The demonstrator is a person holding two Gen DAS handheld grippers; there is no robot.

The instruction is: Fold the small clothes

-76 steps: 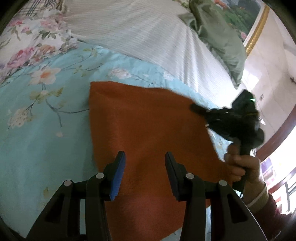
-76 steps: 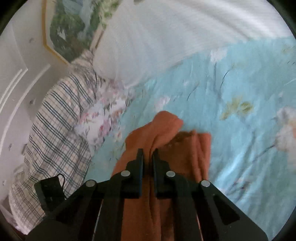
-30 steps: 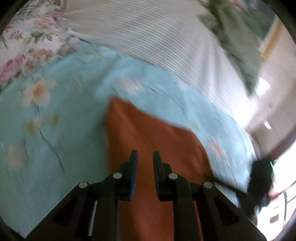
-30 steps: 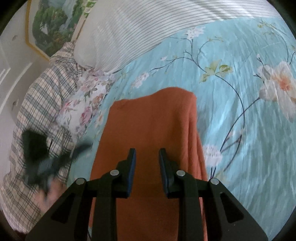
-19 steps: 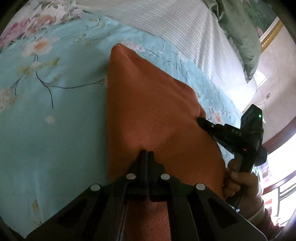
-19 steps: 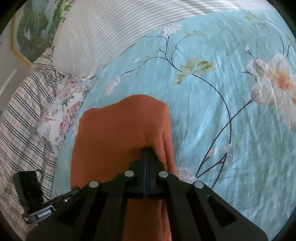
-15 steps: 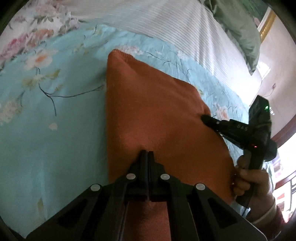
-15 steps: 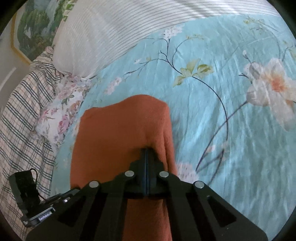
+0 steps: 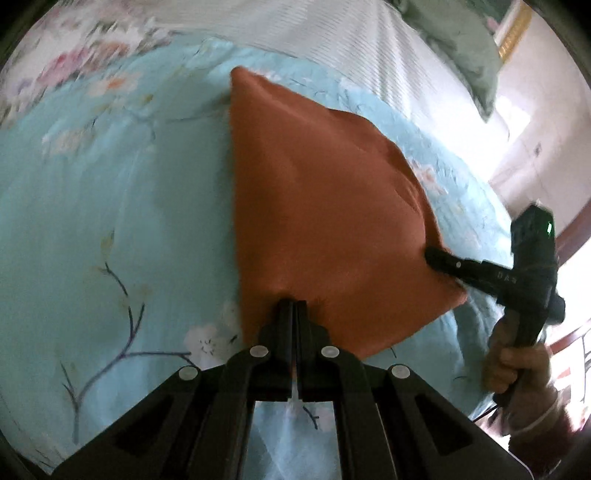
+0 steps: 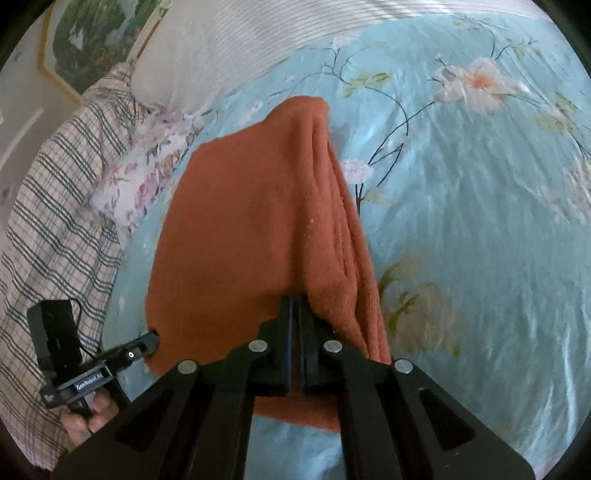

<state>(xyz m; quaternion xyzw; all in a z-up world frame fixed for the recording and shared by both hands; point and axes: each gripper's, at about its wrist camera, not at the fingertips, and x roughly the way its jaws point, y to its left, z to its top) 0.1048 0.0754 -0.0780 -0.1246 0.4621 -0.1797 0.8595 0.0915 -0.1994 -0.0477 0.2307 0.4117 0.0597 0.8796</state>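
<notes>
An orange cloth (image 9: 325,206) lies folded on a light blue floral bedsheet (image 9: 110,221), its near edge raised like a tent. My left gripper (image 9: 292,305) is shut on the near left edge of that cloth. In the right wrist view the same orange cloth (image 10: 251,221) shows layered folds along its right side. There my right gripper (image 10: 294,301) is shut on the near right edge. Each gripper appears in the other's view: the right gripper (image 9: 430,254) at the cloth's right corner, the left gripper (image 10: 154,338) at its left corner. A hand (image 9: 517,369) holds each.
A white striped cover (image 9: 332,33) lies beyond the cloth, with a green garment (image 9: 465,48) at the far right. A plaid blanket (image 10: 48,206) and a floral pillow (image 10: 140,177) lie along the left. A framed picture (image 10: 92,33) hangs on the wall.
Both grippers went from open to shut on the cloth's near edge. Since then that edge has been lifted and shifted, and bedsheet now shows beneath both grippers.
</notes>
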